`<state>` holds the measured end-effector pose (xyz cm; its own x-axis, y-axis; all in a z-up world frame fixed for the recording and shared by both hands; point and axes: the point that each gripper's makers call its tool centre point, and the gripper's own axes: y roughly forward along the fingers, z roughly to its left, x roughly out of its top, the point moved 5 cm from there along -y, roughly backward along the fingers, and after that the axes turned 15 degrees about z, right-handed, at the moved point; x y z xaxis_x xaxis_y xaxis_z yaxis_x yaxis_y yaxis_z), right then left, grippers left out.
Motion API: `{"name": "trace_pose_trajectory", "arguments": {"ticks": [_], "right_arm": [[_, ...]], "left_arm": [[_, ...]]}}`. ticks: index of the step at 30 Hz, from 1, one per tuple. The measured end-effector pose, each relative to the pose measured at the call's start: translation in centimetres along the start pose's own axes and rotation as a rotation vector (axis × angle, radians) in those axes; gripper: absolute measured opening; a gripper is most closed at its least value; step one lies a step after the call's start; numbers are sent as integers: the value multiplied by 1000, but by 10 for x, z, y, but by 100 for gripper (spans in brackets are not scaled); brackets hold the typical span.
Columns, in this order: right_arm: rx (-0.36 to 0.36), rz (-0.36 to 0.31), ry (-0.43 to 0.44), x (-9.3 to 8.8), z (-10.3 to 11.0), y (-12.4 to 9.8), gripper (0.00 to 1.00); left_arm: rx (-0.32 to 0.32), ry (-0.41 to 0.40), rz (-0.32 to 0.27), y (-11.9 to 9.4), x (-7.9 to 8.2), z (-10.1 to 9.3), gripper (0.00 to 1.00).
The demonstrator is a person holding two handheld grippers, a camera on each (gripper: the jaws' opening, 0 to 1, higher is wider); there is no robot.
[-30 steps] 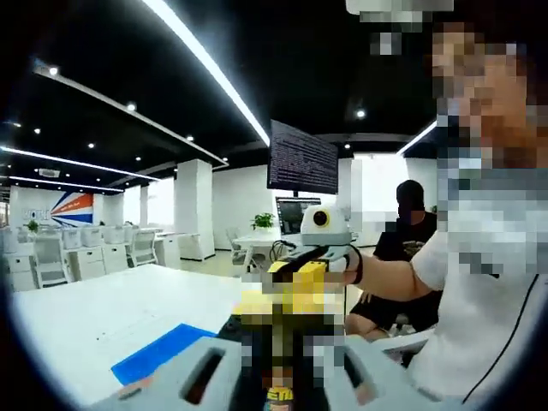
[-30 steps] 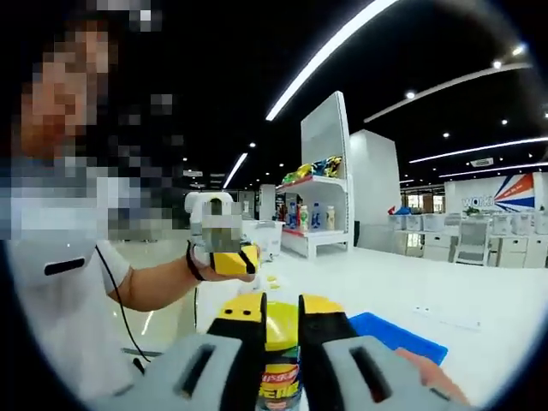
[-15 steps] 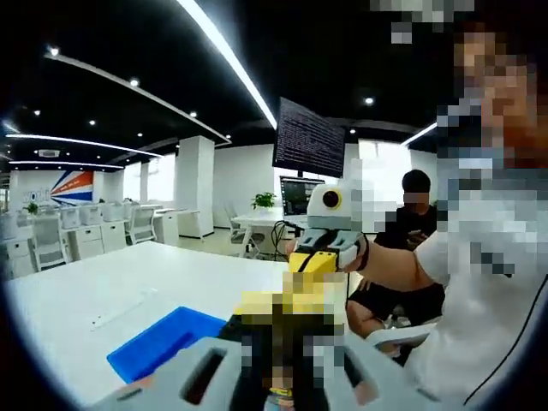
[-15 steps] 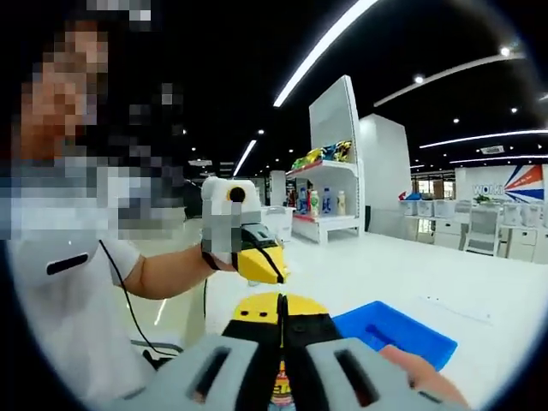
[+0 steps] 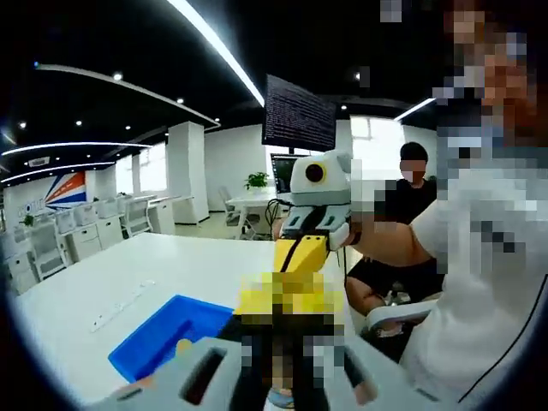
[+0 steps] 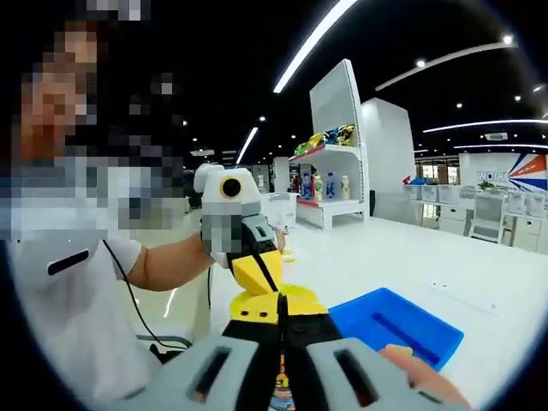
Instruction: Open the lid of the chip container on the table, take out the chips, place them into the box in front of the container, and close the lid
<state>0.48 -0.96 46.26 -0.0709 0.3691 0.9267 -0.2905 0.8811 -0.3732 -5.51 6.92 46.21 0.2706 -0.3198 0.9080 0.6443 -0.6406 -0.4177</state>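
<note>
right claw [image 6: 280, 318] closed on chip container [image 6: 280, 387] | blue box [image 6: 396, 325] beside

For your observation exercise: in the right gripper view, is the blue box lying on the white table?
Yes. The blue box lies flat on the white table, to the right of the right gripper, whose jaws look pressed together.

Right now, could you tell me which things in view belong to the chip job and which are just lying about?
Job: chip container, blue box, left gripper, right gripper.

Lying about: shelf of goods, hanging monitor, desks and chairs, potted plant.
</note>
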Motion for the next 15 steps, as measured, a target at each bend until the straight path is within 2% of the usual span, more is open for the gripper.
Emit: {"name": "trace_pose_trajectory", "arguments": {"ticks": [9, 12, 13, 14, 15], "right_arm": [[-5, 9, -13, -1, 0, 0, 0], [7, 21, 11, -4, -1, 1, 0], [-23, 144, 102, -25, -4, -2, 0], [17, 45, 54, -14, -7, 2, 0], [21, 42, 47, -14, -4, -3, 0]], "left_arm": [[-2, -1, 6, 5, 2, 1, 2], [4, 0, 4, 6, 2, 2, 2], [1, -5, 5, 6, 2, 2, 2], [3, -3, 3, 6, 2, 2, 2], [2, -3, 5, 7, 2, 2, 2]]}}
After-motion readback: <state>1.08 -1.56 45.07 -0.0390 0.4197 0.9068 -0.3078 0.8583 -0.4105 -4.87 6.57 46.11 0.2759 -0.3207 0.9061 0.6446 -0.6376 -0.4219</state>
